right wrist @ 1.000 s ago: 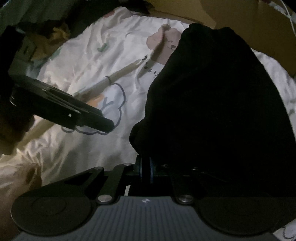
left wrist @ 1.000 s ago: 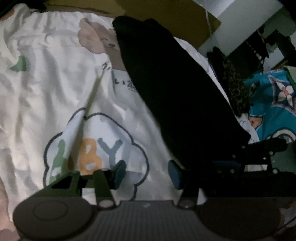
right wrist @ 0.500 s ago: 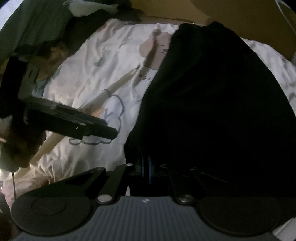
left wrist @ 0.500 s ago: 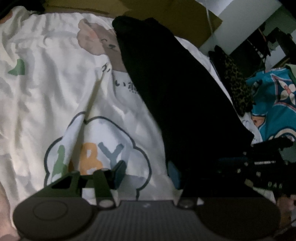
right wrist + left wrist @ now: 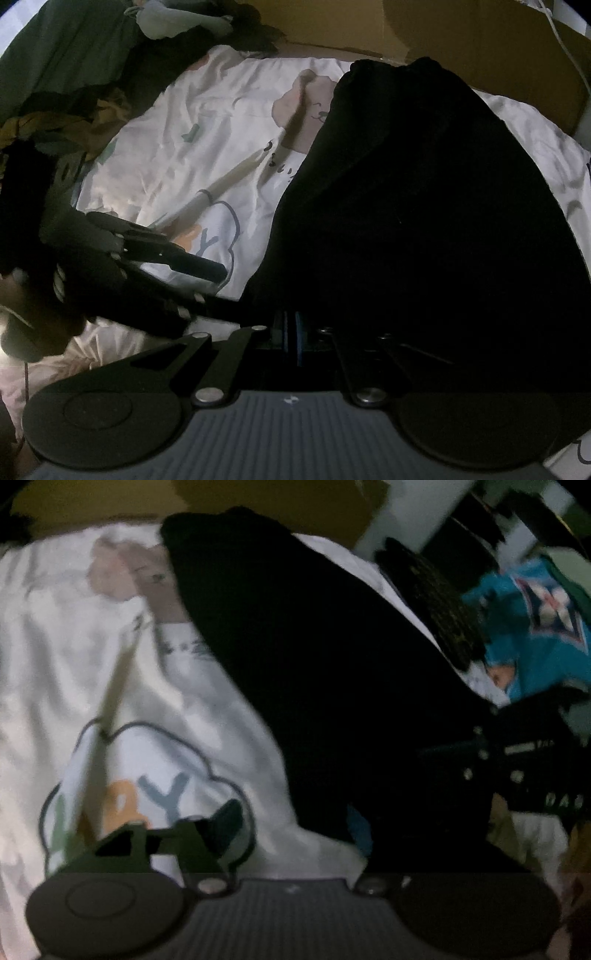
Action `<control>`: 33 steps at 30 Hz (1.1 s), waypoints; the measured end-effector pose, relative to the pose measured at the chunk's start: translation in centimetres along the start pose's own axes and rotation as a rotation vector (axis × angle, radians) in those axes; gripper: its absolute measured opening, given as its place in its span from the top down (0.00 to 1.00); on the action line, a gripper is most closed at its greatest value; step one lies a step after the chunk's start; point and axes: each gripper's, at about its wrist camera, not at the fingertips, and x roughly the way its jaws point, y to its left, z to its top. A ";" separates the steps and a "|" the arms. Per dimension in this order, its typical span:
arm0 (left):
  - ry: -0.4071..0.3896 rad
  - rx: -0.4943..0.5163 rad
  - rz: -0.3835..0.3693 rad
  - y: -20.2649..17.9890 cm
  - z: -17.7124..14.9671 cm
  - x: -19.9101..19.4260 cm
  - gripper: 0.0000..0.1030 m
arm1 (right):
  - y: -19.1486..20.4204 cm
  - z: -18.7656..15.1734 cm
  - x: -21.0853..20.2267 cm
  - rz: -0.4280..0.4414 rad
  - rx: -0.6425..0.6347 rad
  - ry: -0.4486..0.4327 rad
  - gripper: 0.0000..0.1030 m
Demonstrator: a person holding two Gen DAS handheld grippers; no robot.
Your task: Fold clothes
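At lower frame, the left gripper is widening its jaws beside the black fabric garment; the right gripper is pinching its hem.

The garment lies on the sheet, toward its right side. Cardboard stands behind both. A clothes heap sits left of the sheet, and more clothes lie off to the garment's right.
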 end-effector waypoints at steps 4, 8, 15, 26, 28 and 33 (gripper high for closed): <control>-0.009 0.066 0.028 -1.3 0.3 0.7 0.32 | 0.2 -0.1 -0.1 0.006 -0.003 -0.001 0.97; -0.024 0.088 0.045 -1.7 0.8 1.3 0.33 | 0.2 -0.3 -0.2 0.013 0.003 -0.003 0.97; -0.053 0.105 0.094 -1.3 1.1 1.2 0.55 | -0.2 -0.7 -0.3 0.028 0.032 -0.008 0.98; -0.080 -0.043 0.074 1.6 0.1 -1.1 0.85 | -0.4 -1.4 -0.1 0.052 0.054 0.015 0.96; -0.076 -0.048 0.071 1.8 0.0 -1.4 0.87 | -0.4 -1.4 -0.1 0.065 0.062 0.017 0.96; -0.066 -0.063 0.072 2.4 -0.4 -2.8 0.87 | -0.4 -1.5 -0.1 0.066 0.059 0.010 0.96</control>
